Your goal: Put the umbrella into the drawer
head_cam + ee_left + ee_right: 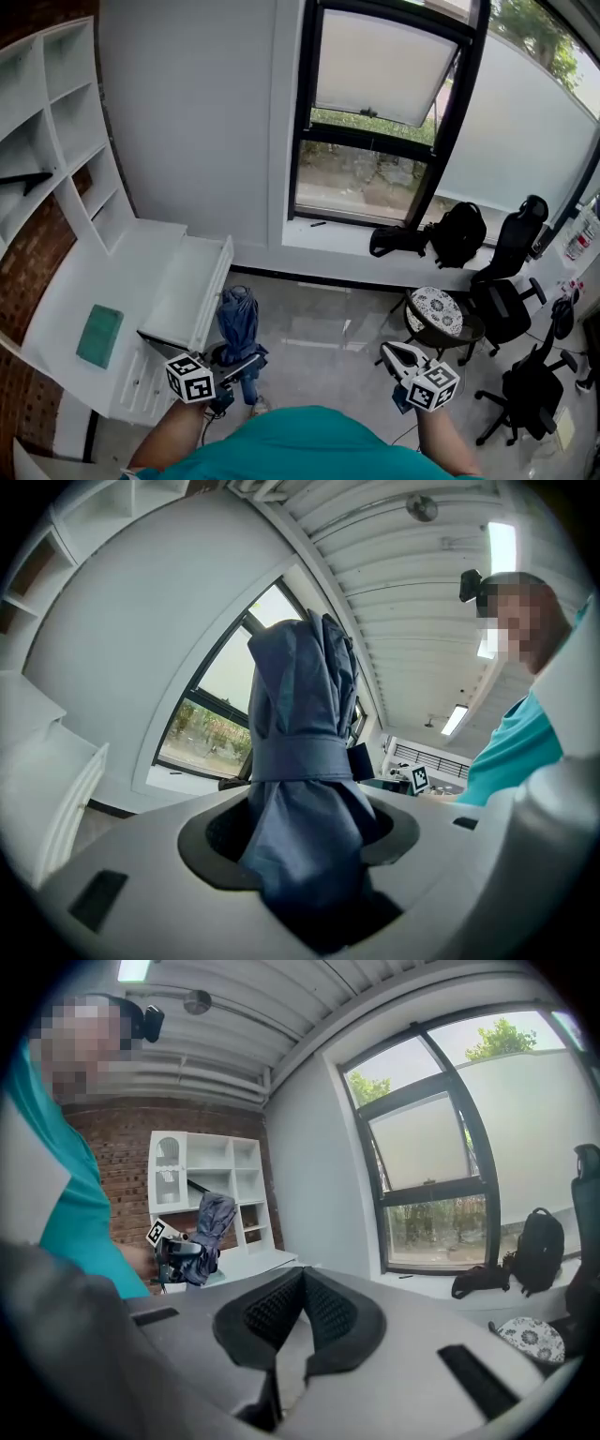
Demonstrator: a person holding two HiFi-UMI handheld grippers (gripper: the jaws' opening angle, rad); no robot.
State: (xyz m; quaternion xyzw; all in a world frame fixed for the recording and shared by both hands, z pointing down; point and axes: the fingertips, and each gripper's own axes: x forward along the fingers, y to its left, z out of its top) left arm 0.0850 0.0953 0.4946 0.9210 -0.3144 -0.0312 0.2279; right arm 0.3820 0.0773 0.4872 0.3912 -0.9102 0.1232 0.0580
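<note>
The left gripper (242, 364) clamps the folded umbrella (237, 321) upright near the open drawer (217, 281) while the right gripper (392, 352) is closed and empty, so the umbrella should be tipped level and lowered lengthwise inside before release.

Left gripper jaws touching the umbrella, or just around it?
Touching. The left gripper view shows the left gripper with its jaws clamped on both sides of the folded blue umbrella, fabric bunched between them.
</note>
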